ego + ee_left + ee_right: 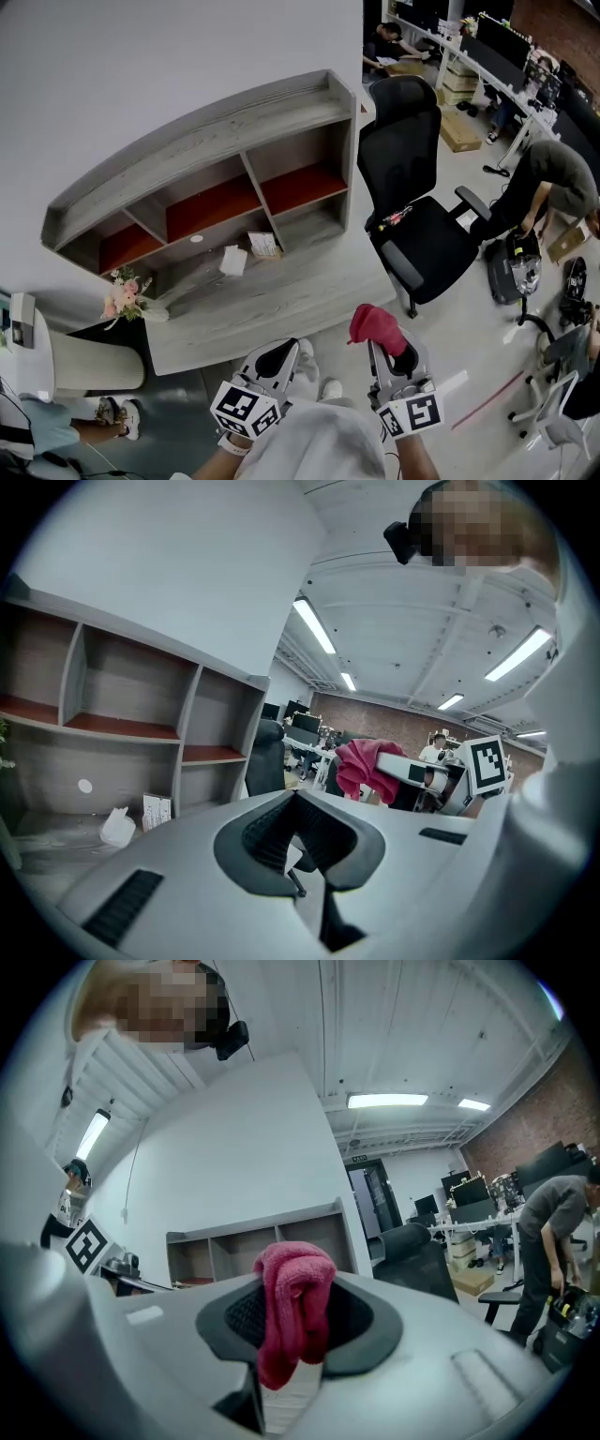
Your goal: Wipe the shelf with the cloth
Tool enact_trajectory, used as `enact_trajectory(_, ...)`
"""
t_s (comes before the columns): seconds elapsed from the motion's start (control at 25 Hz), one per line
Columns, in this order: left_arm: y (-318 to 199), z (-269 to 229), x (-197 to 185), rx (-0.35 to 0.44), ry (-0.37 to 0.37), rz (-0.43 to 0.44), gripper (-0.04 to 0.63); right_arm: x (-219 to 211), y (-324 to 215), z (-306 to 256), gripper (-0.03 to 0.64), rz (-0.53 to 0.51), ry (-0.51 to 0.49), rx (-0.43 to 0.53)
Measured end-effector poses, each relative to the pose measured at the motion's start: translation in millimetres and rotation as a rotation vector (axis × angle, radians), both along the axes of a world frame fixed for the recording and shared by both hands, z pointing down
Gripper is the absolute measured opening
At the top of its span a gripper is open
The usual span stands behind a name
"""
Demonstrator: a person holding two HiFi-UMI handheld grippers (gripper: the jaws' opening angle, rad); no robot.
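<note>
Head view first: where is the cloth (377,326)?

– Low in the frame, right of centre. It is a red wad pinched in the right gripper (387,350), with most of it bunched past the tips. The right gripper view agrees: the jaws are clamped on the cloth (295,1307).

– And the other one?

– The left gripper (279,361) is beside it at bottom centre. In its own view the jaws are pressed together on nothing.

– How near is the shelf (216,169)?

– Well apart, at upper left, standing on the grey worktop (281,305). Neither gripper touches it, so I judge the wiping not yet begun.

– How to do it well, then?

– Lead with the wad, so that cloth rather than jaw meets the boards. Squeeze firmly, since a drag could pull the wad free. Make long strokes along each board, and angle in for the compartments.

– Anything in the way?

– A crumpled white tissue (232,260) and a small box (265,245) lie on the lowest level. The empty left gripper could shift them first. The black office chair (412,206) stands just beside the shelf's right end, so approach from the middle.
</note>
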State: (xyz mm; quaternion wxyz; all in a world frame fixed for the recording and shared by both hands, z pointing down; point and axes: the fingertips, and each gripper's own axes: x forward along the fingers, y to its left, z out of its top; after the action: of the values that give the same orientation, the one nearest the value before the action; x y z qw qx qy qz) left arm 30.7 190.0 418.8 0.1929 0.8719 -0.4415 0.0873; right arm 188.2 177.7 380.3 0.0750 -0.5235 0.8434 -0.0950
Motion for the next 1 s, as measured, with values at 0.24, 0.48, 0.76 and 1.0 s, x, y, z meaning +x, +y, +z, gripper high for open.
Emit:
enact_trajectory(0.24, -60, -3, -14, 0.010, 0.033, 0.028, 0.006, -20, -56, -3, 0.132, 0.015, 0.026, -0.002)
enact_trajectory(0.48, -118, -3, -39, 0.018, 0.082, 0.036, 0.006, -53, -109, -9, 0.132, 0.010, 0.051, -0.002)
enact_trajectory(0.76, -169, -18, -66, 0.063, 0.136, 0.046, 0.006, -94, -162, -23, 0.132, -0.002, 0.084, 0.036)
enact_trajectory(1.0, -194, -21, -93, 0.066, 0.150, 0.040, 0.006, -117, -196, -23, 0.132, 0.002, 0.084, 0.028)
